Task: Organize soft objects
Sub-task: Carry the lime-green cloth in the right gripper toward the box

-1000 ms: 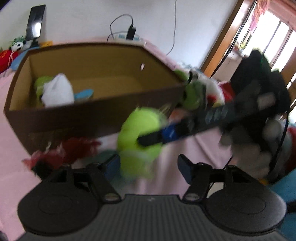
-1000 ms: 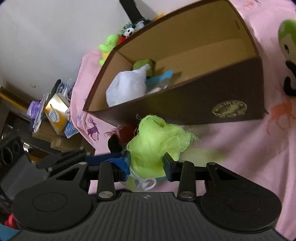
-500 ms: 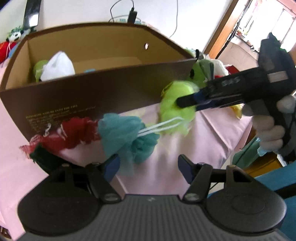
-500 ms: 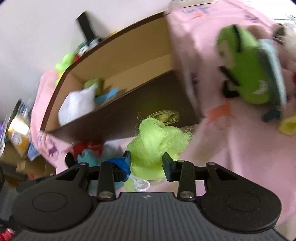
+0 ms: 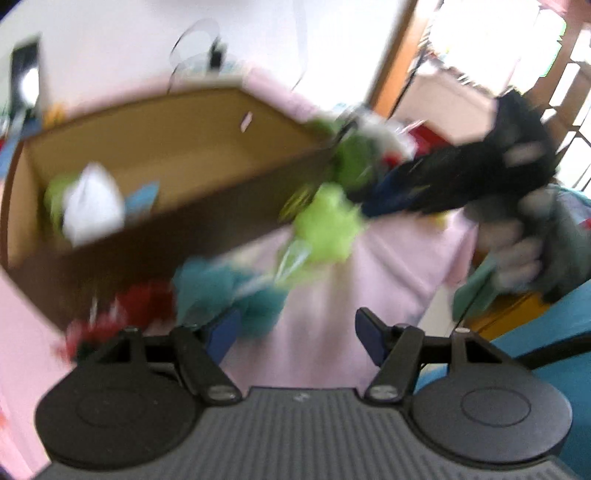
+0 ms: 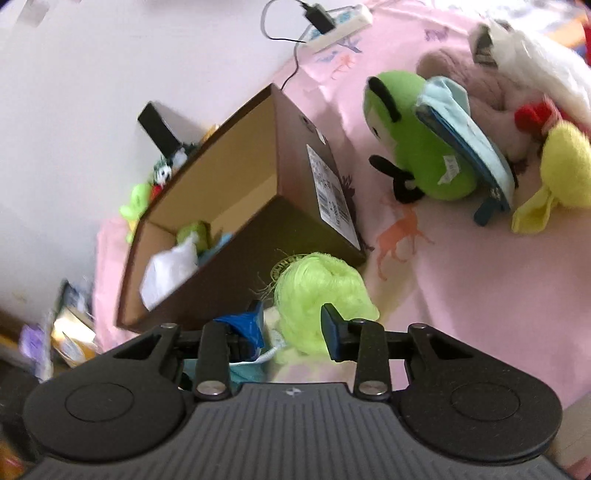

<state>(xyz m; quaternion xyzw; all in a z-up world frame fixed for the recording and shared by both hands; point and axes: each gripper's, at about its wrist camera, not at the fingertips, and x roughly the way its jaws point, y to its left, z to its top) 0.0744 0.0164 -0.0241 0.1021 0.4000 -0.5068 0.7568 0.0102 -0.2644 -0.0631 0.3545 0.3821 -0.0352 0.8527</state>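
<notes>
Home bedroom, pink deer-print bedsheet (image 6: 480, 277), plush toys (image 6: 417, 136), power strip (image 6: 340, 24) by wall, wooden doorframe (image 5: 395, 55)

White wall (image 6: 92, 74), wooden door frame (image 5: 397, 55), bright window (image 5: 498, 40), pink deer-print bedsheet (image 6: 480, 277).

White power strip (image 6: 341, 25) with black plug-in adapter (image 6: 320, 19) lay on pink deer-print bedsheet (image 6: 480, 295) at wall. Thin black cable (image 6: 290, 75) ran down from strip. Black phone-like slab (image 6: 159, 130) leaned against white wall (image 6: 110, 55). Wooden door frame (image 5: 393, 55), blurred.
</notes>
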